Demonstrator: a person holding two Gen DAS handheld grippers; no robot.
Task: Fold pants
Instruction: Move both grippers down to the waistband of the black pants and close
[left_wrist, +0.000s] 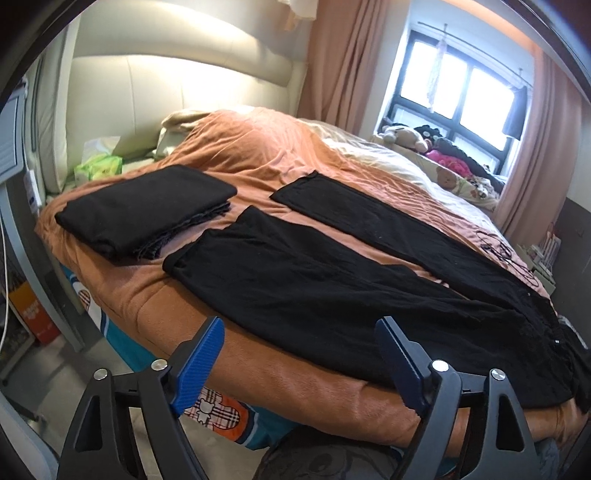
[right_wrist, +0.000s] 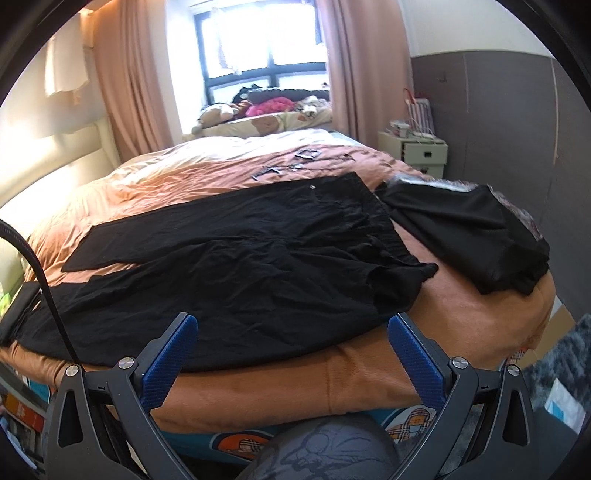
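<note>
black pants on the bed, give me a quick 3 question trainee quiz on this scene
1. True or false: the black pants lie spread flat on the orange bedspread, legs apart.
2. What is the left gripper holding? A) a pant leg B) nothing C) the folded pile
3. In the left wrist view, what lies beside the leg ends?

Key:
1. True.
2. B; its jaws stand open, as do the right gripper's.
3. A folded black garment stack.
</note>
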